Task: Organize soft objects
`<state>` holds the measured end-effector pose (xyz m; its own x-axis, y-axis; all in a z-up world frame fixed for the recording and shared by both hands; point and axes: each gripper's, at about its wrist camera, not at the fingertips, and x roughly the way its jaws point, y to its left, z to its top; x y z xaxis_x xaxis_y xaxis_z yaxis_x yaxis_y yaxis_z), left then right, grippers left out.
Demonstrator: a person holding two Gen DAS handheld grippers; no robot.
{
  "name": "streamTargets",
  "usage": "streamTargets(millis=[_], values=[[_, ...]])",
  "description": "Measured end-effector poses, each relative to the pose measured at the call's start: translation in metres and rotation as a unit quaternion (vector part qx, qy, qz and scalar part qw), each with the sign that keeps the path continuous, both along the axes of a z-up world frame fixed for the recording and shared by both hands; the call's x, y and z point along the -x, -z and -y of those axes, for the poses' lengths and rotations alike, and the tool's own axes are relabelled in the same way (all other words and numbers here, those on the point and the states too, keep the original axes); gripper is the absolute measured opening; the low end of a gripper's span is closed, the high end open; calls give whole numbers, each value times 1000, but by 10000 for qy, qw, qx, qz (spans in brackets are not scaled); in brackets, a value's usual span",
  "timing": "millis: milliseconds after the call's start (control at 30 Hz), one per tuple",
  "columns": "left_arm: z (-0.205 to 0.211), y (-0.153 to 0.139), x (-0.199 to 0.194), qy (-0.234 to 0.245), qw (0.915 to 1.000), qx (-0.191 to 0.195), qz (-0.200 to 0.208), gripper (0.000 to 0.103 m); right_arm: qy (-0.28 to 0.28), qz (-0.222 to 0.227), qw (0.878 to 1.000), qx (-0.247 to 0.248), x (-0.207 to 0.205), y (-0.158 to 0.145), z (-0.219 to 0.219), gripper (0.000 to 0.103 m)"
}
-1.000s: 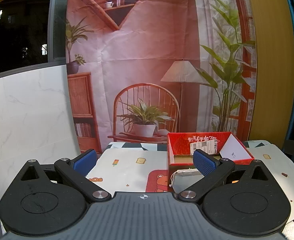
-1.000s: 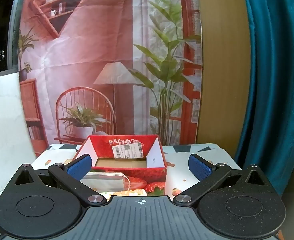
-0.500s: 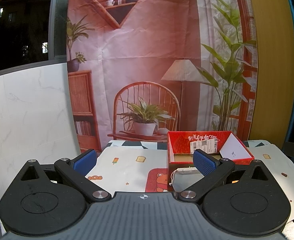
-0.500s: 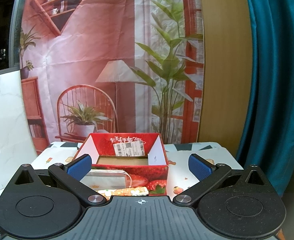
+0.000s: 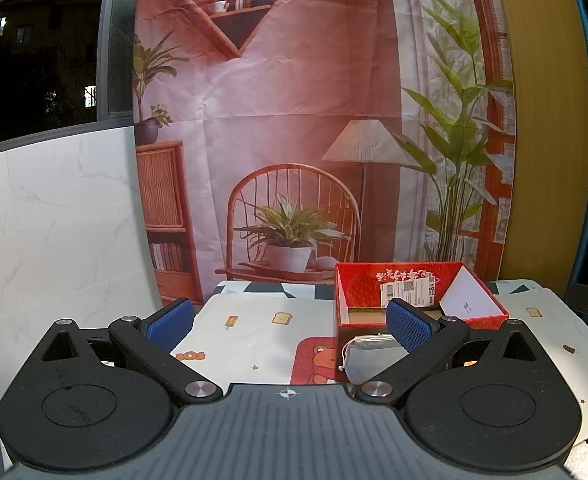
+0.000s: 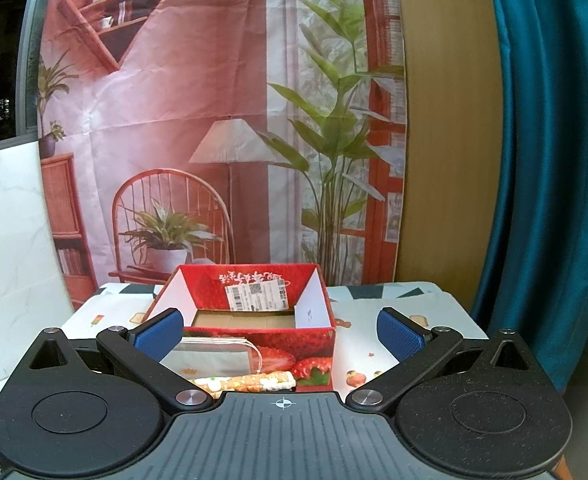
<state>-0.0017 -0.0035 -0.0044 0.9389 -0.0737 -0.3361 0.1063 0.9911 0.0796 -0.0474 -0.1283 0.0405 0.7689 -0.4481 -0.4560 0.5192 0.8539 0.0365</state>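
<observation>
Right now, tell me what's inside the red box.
The red box shows a bare brown cardboard floor and a white label on its back wall. The front wall hides the floor nearest the camera.

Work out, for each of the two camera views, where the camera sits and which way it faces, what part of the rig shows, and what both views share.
Left wrist: sits behind the left tongs, facing forward over the table; the red box lies right of centre. Its two open blue-padded fingers show.
Right wrist: sits behind the right tongs, facing the red box head-on, teal curtain at right. Its open fingers show.
Shared: red box, silver pouch, printed backdrop.
</observation>
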Motion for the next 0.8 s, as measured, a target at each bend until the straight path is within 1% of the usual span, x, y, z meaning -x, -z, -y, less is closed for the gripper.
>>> streamTargets(millis=[800], values=[[2,2,0,-11,10000,1,-22,103,-5,-20,10000,-27,-2,7,-2,103]])
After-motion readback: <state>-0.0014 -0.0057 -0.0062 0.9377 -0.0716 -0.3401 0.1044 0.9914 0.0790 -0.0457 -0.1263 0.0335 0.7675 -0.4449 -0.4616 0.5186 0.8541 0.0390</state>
